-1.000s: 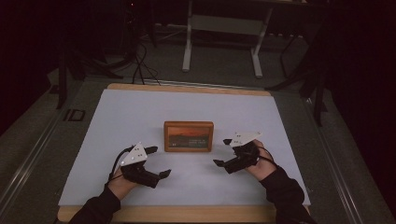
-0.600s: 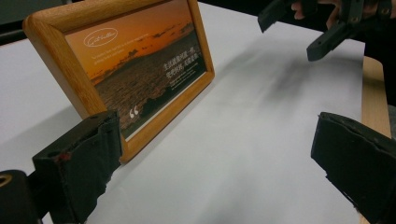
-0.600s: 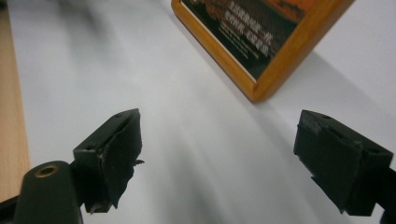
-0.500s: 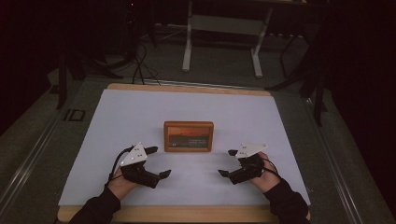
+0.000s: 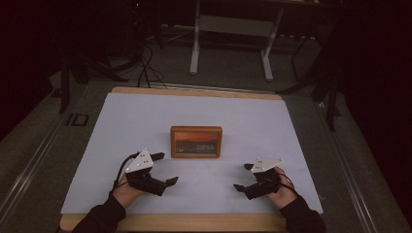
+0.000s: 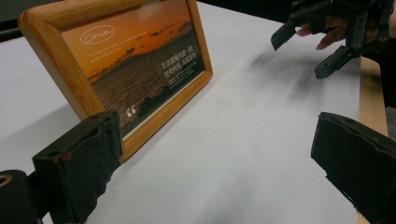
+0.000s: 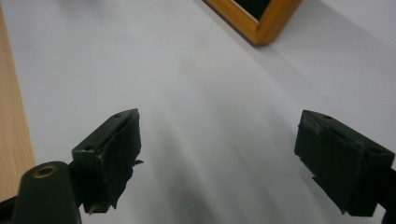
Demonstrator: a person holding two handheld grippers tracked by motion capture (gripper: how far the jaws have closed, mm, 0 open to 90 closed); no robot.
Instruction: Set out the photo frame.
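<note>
The left tool [image 5: 163, 169] sits low over the near left part of the worktop [image 5: 145, 121], held in the person's left hand [image 5: 127, 190], and its two black jaws are spread wide with nothing between them. In the left gripper view one jaw stands just in front of the lower corner of the picture frame [image 6: 116, 65], though I cannot tell whether it touches the wood; the other jaw is well off to the side over bare white surface. The right tool [image 5: 244, 176] is over the near right part of the worktop, gripped by the right hand [image 5: 282, 191], and its jaws also gape apart, empty. From its own camera there is only white sheet between the two pads, with a corner of the picture frame [image 7: 254, 18] farther off at the top edge.

The picture frame [image 5: 196, 141] stands in the middle of the worktop between the two tools and a little beyond them, propped upright with a slight backward lean, its face turned toward the person. It has a light wooden border around an orange sunset scene over dark water, with small white lettering I cannot read. The white sheet covers most of the worktop, leaving a wooden edge [image 5: 194, 222] along the near side. Beyond the far edge, the floor is dim, with metal table legs [image 5: 195, 48] and loose cables [image 5: 145, 68].
</note>
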